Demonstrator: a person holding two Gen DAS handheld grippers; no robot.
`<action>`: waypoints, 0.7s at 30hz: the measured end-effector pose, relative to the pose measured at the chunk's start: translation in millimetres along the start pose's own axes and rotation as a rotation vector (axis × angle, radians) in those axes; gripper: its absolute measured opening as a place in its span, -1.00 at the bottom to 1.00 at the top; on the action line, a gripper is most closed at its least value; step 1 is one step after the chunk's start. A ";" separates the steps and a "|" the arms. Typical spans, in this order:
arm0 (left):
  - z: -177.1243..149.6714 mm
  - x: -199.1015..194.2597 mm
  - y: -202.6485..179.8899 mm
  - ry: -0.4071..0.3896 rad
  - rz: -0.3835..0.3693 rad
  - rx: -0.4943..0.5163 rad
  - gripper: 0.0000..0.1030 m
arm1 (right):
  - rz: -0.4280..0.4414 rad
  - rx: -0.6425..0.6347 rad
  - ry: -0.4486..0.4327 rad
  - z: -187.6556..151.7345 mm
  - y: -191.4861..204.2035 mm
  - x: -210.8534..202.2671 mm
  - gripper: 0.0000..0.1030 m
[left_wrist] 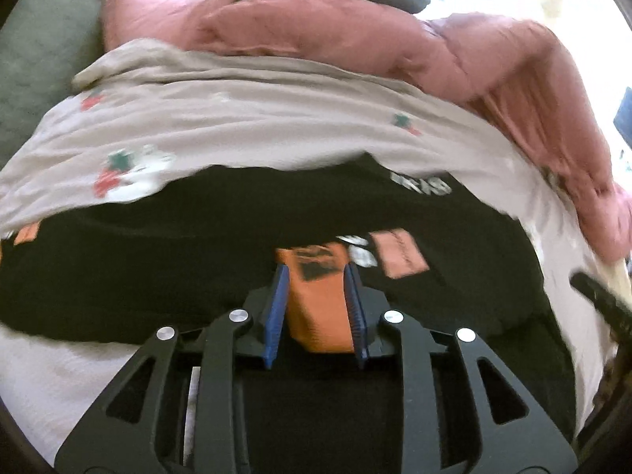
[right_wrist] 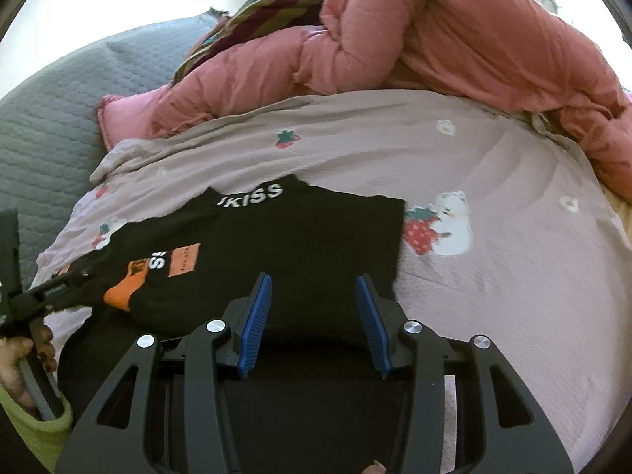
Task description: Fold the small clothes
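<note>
- Folding a black tee [right_wrist: 276, 245] on a bed here; it lies flat on the strawberry sheet [right_wrist: 493, 205], white lettering at the far edge, orange and pink patches toward its left side.
- Laid flat like that, I'd guess so the sides can be flipped inward cleanly.
- Pink duvet [right_wrist: 434, 39] is bunched up behind the sheet, well clear of the tee, with a striped cloth [right_wrist: 252, 19] poking out behind it and a grey quilt [right_wrist: 51, 118] off to the left.
- Left gripper [left_wrist: 316, 276] has its jaws narrow with the orange patch [left_wrist: 320, 296] of the tee bunched up between the blue pads [left_wrist: 276, 308]. Fabric fills the gap, so I read it as pinching that left edge, probably to carry it over for a fold. Frame's blurry though.
- From the right view you can see that orange bit lifted into a little peak at the left gripper's tips.
- Right gripper [right_wrist: 316, 288] sits over the near edge of the tee, jaws about half apart. Black cloth shows between them, pads not pressing it as far as I can tell, so nothing's grabbed there.
</note>
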State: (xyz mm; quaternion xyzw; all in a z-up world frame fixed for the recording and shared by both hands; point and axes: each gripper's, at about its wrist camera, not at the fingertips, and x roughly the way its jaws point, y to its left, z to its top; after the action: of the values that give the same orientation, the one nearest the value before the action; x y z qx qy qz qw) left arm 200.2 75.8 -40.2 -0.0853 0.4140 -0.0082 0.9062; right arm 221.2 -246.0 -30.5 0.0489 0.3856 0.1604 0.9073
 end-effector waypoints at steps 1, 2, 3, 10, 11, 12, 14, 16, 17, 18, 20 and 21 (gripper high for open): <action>-2.9 5.1 -8.0 0.018 0.003 0.029 -0.57 | 0.011 -0.011 0.004 0.7 4.9 2.1 -0.06; -6.5 10.2 -12.8 0.041 0.016 0.047 -0.56 | 0.028 -0.028 0.014 1.8 10.9 5.3 -0.04; -10.3 18.0 -15.9 0.076 0.038 0.061 -0.55 | 0.036 -0.039 0.021 2.4 14.6 7.6 -0.04; -19.0 36.4 3.2 0.159 0.067 -0.001 -0.13 | 0.017 -0.091 0.128 -7.3 28.9 42.9 -0.04; -19.6 36.7 5.3 0.163 0.063 -0.006 -0.13 | 0.009 -0.092 0.138 -9.0 27.7 46.8 -0.04; -20.2 36.7 6.4 0.164 0.059 -0.008 -0.13 | -0.001 -0.093 0.154 -11.5 25.5 53.1 -0.04; -21.4 36.8 5.7 0.163 0.061 -0.004 -0.13 | -0.046 -0.091 0.188 -17.0 20.6 64.0 -0.04; -21.3 35.7 5.4 0.159 0.063 0.002 -0.13 | -0.051 -0.050 0.226 -22.7 11.4 75.1 -0.04; -20.9 34.7 5.2 0.156 0.064 0.004 -0.14 | -0.043 -0.040 0.218 -24.1 9.7 74.6 -0.03; -19.9 33.1 4.7 0.151 0.063 0.008 -0.15 | -0.040 -0.042 0.213 -24.2 10.0 73.0 0.00; -17.2 30.7 2.5 0.139 0.061 0.017 -0.16 | -0.025 -0.032 0.209 -23.8 9.9 68.7 0.10; -16.1 29.3 1.9 0.135 0.063 0.022 -0.16 | -0.013 -0.014 0.201 -22.9 9.0 64.5 0.10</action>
State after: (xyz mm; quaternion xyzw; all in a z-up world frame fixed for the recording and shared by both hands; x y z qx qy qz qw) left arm 207.2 72.9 -72.8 -0.0614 0.4763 0.0098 0.8771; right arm 244.5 -217.1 -88.6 0.0237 0.4740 0.1611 0.8654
